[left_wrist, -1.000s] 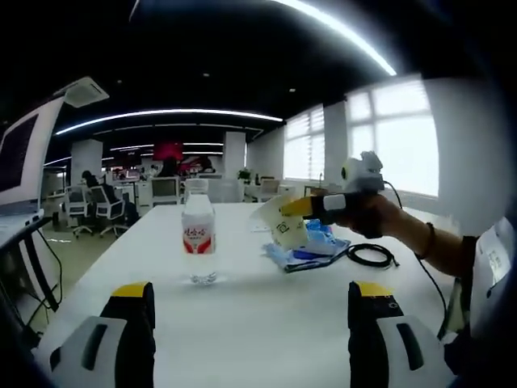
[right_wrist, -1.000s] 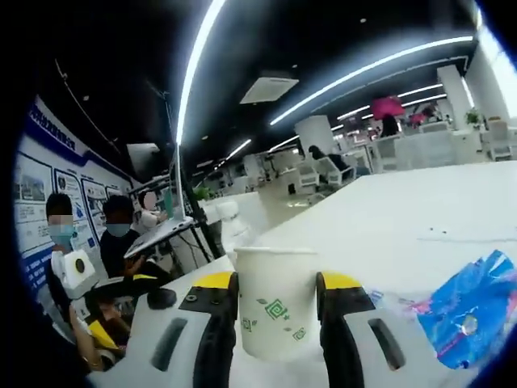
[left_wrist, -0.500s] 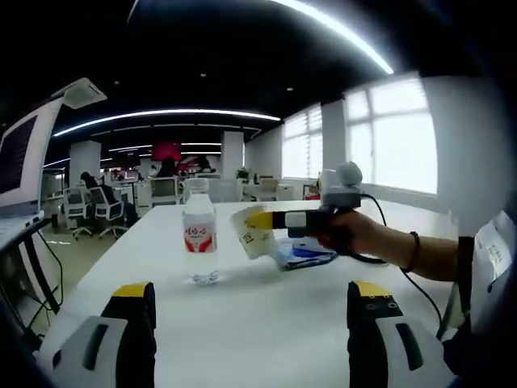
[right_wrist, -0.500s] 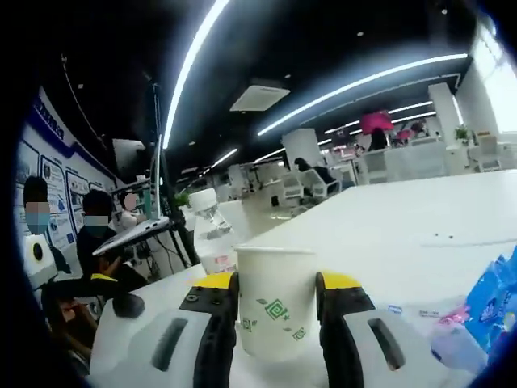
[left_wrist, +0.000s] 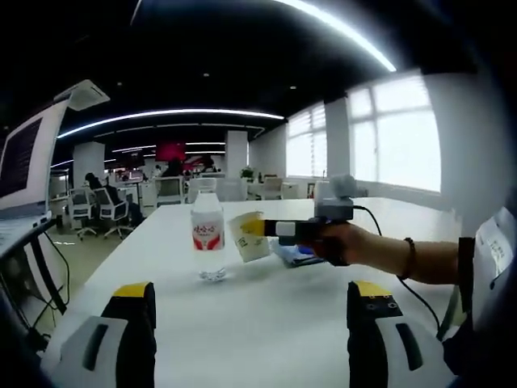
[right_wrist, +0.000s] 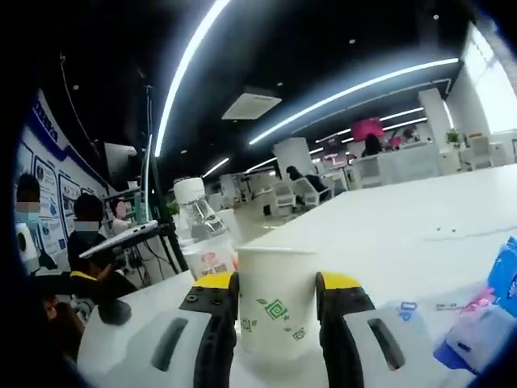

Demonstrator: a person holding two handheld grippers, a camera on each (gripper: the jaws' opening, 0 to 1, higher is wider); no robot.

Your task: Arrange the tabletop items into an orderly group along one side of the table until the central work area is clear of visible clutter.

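A clear water bottle (left_wrist: 208,230) with a red label and white cap stands upright on the white table (left_wrist: 258,331). Just to its right hangs a white paper cup (left_wrist: 249,235) with a green logo, tilted a little, with my right gripper (left_wrist: 257,230) shut on it. In the right gripper view the cup (right_wrist: 276,311) sits between the jaws of the right gripper (right_wrist: 276,284), and the bottle (right_wrist: 202,234) stands close behind on the left. My left gripper (left_wrist: 252,289) is open low over the near table, holding nothing. Blue packets (left_wrist: 295,255) lie behind the cup.
A laptop on a stand (left_wrist: 20,162) rises at the table's left edge. The blue packets (right_wrist: 485,323) lie at the right. Seated people (right_wrist: 89,234) are off the table's left side. Office chairs (left_wrist: 97,206) and desks stand far behind.
My right gripper has carried the cup leftward, away from the blue packets, until it hangs beside the bottle. The left gripper has stayed open and nearly still.
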